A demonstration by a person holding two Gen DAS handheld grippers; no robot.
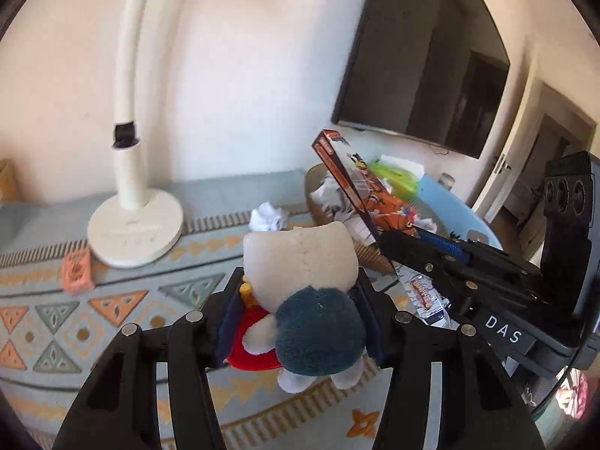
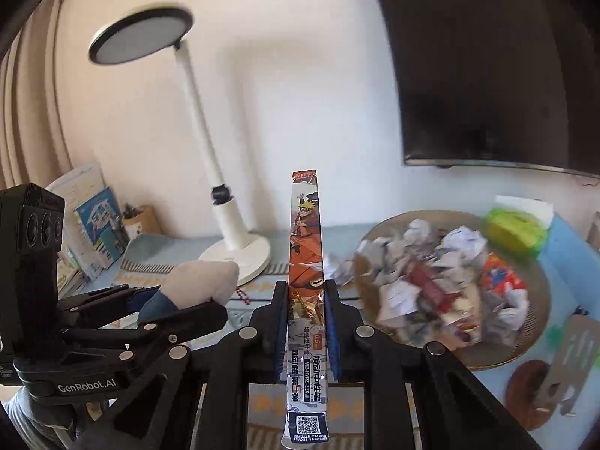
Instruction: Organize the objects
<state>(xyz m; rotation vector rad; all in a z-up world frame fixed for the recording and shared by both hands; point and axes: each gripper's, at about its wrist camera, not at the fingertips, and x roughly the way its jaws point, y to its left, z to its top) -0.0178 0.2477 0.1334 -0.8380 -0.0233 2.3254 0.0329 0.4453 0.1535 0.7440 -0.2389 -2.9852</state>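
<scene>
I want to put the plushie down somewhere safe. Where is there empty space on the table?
Bare patterned cloth lies in front of the lamp base, right of the small orange thing. A smaller gap sits between the lamp base and the crumpled paper. The round tray, heaped with paper and wrappers, is crowded.

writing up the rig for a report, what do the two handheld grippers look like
Both are matte black linkage frames with silver pivot pins and blue pads inside the fingers. From the left wrist view, the right gripper carries white "DAS" lettering and a black camera block with three round lenses. From the right wrist view, the left gripper reads "GenRobot.AI" in white; a grey sleeve shows beneath it.
</scene>
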